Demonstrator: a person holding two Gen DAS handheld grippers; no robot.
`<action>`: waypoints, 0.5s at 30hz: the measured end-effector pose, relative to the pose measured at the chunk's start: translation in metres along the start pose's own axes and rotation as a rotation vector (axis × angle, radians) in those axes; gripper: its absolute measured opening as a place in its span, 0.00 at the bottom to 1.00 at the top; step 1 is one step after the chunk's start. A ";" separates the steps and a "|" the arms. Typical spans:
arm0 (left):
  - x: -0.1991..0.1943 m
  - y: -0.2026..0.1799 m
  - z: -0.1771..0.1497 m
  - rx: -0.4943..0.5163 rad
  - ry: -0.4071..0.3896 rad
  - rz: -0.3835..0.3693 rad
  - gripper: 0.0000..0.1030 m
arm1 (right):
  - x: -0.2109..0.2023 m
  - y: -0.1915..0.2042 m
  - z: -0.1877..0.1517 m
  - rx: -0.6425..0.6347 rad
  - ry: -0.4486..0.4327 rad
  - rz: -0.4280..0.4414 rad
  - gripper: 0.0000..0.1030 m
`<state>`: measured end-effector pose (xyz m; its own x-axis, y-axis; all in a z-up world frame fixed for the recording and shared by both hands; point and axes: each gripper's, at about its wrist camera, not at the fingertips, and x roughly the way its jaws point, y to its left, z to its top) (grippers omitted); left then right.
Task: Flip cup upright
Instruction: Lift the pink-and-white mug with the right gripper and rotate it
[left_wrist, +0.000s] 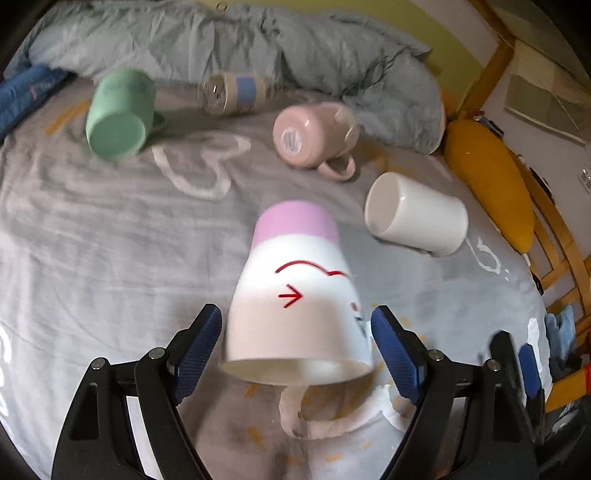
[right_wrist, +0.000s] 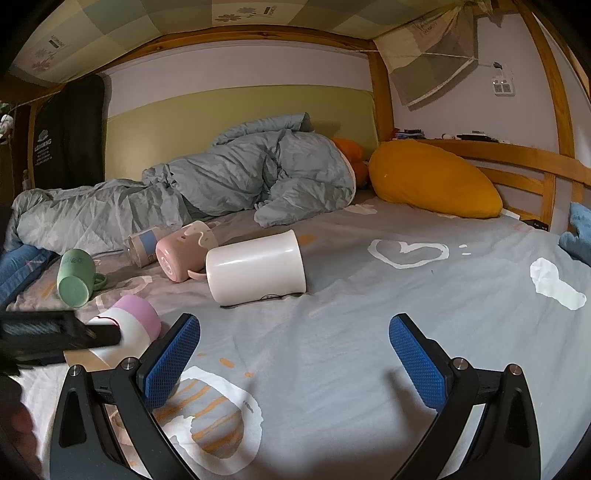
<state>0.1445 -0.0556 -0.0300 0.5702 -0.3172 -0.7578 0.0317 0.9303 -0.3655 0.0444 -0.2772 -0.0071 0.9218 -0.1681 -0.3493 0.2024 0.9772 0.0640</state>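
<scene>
A white cup with a pink base and red marks (left_wrist: 295, 302) lies tilted on the grey bed sheet, its open rim towards the camera and its handle underneath. My left gripper (left_wrist: 297, 336) is open, its blue pads on either side of the cup near the rim, with small gaps showing. The same cup (right_wrist: 129, 325) shows at the lower left of the right wrist view, partly hidden by the left gripper's black finger. My right gripper (right_wrist: 293, 354) is open and empty above the bare sheet.
On their sides on the sheet lie a white mug (left_wrist: 417, 214) (right_wrist: 255, 269), a pink mug (left_wrist: 314, 134) (right_wrist: 181, 249), a green mug (left_wrist: 120, 114) (right_wrist: 75, 277) and a clear bottle (left_wrist: 236, 92). A grey duvet (right_wrist: 240, 181), a yellow pillow (right_wrist: 432, 181) and a wooden rail (right_wrist: 532, 162) border the bed.
</scene>
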 end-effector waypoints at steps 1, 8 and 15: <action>0.005 0.002 0.000 -0.010 0.004 -0.009 0.80 | 0.000 -0.001 0.000 0.004 0.000 -0.001 1.00; -0.005 0.000 -0.012 0.017 -0.089 0.004 0.74 | 0.001 -0.002 0.000 0.001 -0.001 -0.021 1.00; -0.031 -0.002 -0.040 -0.070 -0.110 -0.030 0.75 | 0.003 -0.017 0.000 0.097 0.004 -0.026 1.00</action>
<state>0.0937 -0.0553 -0.0279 0.6565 -0.3192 -0.6835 -0.0046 0.9043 -0.4268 0.0433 -0.2946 -0.0088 0.9145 -0.1920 -0.3561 0.2570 0.9555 0.1449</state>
